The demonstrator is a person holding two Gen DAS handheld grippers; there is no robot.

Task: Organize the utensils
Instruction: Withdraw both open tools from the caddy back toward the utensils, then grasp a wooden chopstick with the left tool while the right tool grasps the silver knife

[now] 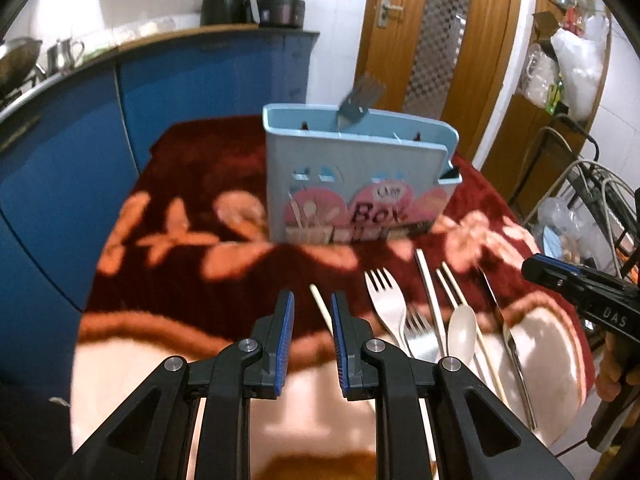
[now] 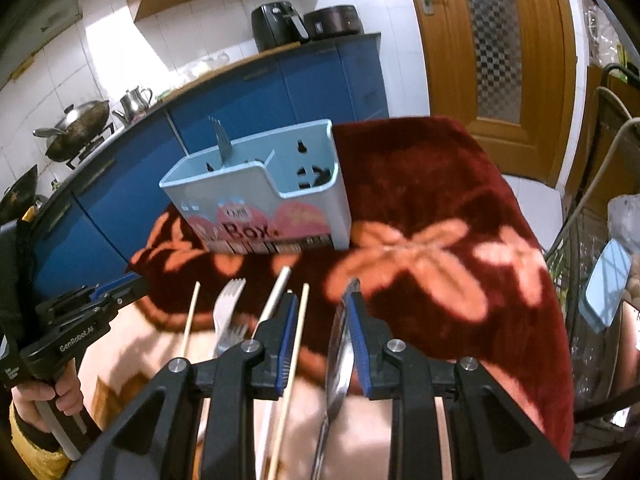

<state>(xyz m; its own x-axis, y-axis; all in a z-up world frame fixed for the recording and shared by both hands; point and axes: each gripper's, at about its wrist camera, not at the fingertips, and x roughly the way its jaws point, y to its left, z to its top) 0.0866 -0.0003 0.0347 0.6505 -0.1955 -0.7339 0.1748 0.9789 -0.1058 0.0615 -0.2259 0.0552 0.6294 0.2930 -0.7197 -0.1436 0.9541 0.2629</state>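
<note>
A light blue utensil box (image 1: 352, 184) stands on the red flowered cloth, with one metal fork (image 1: 360, 100) upright in it; the box (image 2: 264, 208) and fork (image 2: 222, 144) also show in the right wrist view. Loose utensils lie in front: a white fork (image 1: 384, 300), a metal fork (image 1: 420, 332), a white spoon (image 1: 462, 332), chopsticks (image 1: 322, 308) and a knife (image 1: 508, 340). My left gripper (image 1: 312, 312) is open above a single chopstick. My right gripper (image 2: 322, 312) is open over the knife (image 2: 340, 344) and a chopstick (image 2: 296, 344).
The cloth-covered table (image 2: 460, 208) drops off at its edges. Blue kitchen cabinets (image 1: 100, 128) stand behind on the left, a wooden door (image 1: 440, 40) behind. A wire rack with bags (image 1: 592, 208) stands to the right.
</note>
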